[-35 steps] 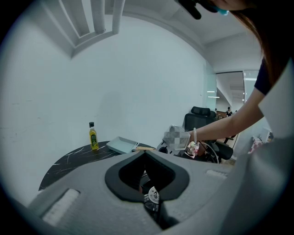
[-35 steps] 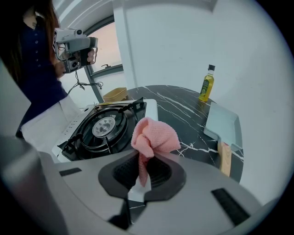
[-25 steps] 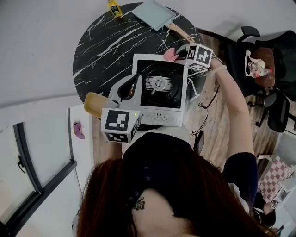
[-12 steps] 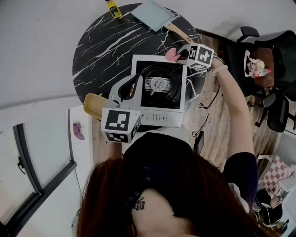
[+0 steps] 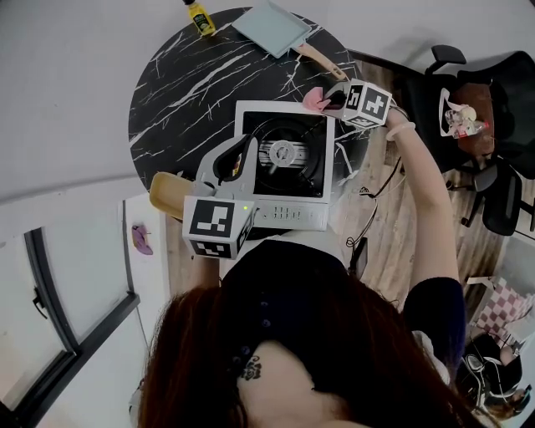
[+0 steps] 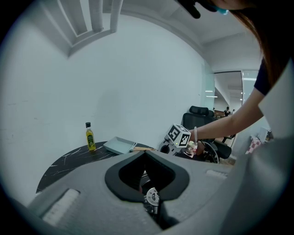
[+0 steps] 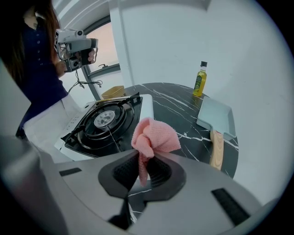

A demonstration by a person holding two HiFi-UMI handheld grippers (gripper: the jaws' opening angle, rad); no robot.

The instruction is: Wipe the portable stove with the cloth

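Portable stove (image 5: 284,155) sits centre of the head view on the near edge of the black marble table (image 5: 180,79), with the burner and grate bare. The control strip faces me at the bottom edge.

The cloth (image 7: 154,134) is pink and bunched into a knot. It is pinched in the right gripper (image 7: 144,167), whose jaws are closed on its tail so the wad sticks out in front as a wiping pad. In the head view that gripper (image 5: 331,99) is at the stove's upper right corner, with the cloth just past the white rim. I can't tell if it touches the stove. My guess is that wiping is about to start from that far corner.

The left gripper (image 5: 238,155) is over the stove's left side. In its own view the jaw tips meet with nothing between them, so it's closed and empty. Only the burner shows through the gap. It is probably parked there to steady the stove against sliding while I wipe.

Further out, a pale blue pan (image 5: 272,25) with a wooden handle and an oil bottle (image 5: 199,15) are at the table's upper edge, well apart from the stove and out of the wiping path.
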